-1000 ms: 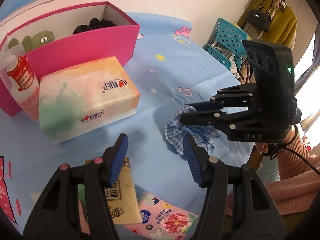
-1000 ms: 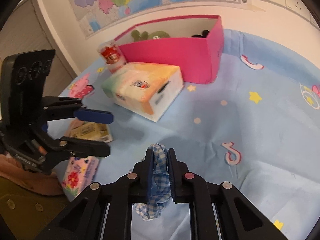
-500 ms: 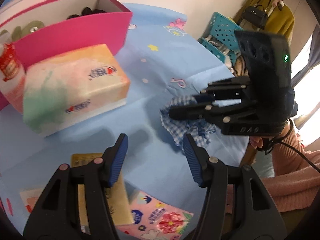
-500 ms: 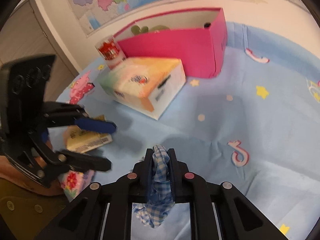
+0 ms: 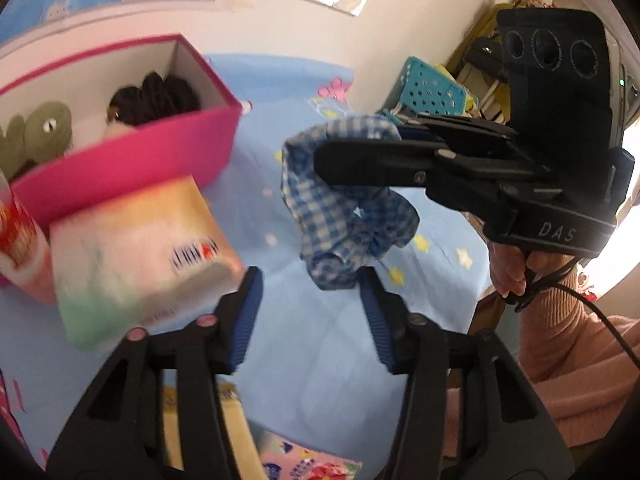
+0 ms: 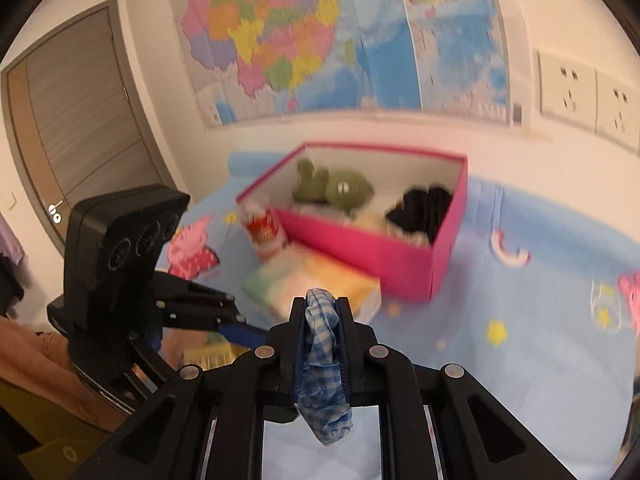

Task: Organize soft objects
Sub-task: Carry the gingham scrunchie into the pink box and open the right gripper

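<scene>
My right gripper is shut on a blue-and-white checked scrunchie and holds it in the air above the blue tablecloth. In the left wrist view the scrunchie hangs from the right gripper. My left gripper is open and empty, just below and in front of the scrunchie. A pink box stands at the back, holding a green plush and a black soft item; the box also shows in the left wrist view.
A pastel tissue box lies in front of the pink box, with a red-and-white bottle beside it. A yellow packet and a floral tissue pack lie by the left gripper. A blue crate stands beyond the table.
My right gripper has lifted the scrunchie off the cloth and raised it toward the pink box. My left gripper has tilted up and stays open.
</scene>
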`<state>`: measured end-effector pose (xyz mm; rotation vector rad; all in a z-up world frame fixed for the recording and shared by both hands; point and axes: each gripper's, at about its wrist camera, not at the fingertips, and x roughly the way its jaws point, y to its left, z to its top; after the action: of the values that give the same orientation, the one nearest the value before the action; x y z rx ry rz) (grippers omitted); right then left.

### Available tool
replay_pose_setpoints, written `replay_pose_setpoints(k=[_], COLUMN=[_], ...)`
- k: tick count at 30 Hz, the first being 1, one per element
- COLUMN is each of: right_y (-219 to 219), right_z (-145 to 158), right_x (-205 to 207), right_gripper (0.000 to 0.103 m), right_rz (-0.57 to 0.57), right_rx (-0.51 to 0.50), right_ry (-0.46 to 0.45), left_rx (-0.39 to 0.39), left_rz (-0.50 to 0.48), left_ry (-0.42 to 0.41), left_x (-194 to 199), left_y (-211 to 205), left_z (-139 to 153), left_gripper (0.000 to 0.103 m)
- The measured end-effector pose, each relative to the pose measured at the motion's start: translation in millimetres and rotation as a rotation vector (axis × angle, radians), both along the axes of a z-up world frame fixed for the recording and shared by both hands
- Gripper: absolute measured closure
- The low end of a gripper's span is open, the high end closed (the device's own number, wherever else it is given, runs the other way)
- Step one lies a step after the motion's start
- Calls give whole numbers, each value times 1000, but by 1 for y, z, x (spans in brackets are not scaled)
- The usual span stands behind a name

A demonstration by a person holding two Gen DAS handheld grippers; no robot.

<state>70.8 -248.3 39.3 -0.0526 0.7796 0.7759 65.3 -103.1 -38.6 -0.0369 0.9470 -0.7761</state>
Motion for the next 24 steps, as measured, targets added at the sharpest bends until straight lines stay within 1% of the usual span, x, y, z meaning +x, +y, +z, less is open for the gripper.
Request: replay_pose_setpoints(k=[1,3,6,8,14,16,19,24], right_y=[3,8,17,23,39,43,46,46], right_z=[4,11,21,26,35,36,33,24], right_x=[5,16,32,40,68,78,94,117], right_gripper=[90,90,90,90,90,90,90,90], right_rz=[2,14,28,36,45,51,42,12], right_rx=[1,14,17,21,25,32,26,36], right_ry=[-14,-30,-51,-64,-98,-94,-88,-50], left_rx=[0,5,2,5,30,38,49,63], left_rz=[4,16,25,35,82,103,134,180], left_ry=[-8,-27,-53,-65,-102,-108,-103,-56], left_x=[4,14,28,37,61,71,85,111], left_y=[1,2,4,5,4,5,9,13], left_z=[4,12,25,32,48,50,50,40], left_gripper=[59,60,63,68,69,69,69,69])
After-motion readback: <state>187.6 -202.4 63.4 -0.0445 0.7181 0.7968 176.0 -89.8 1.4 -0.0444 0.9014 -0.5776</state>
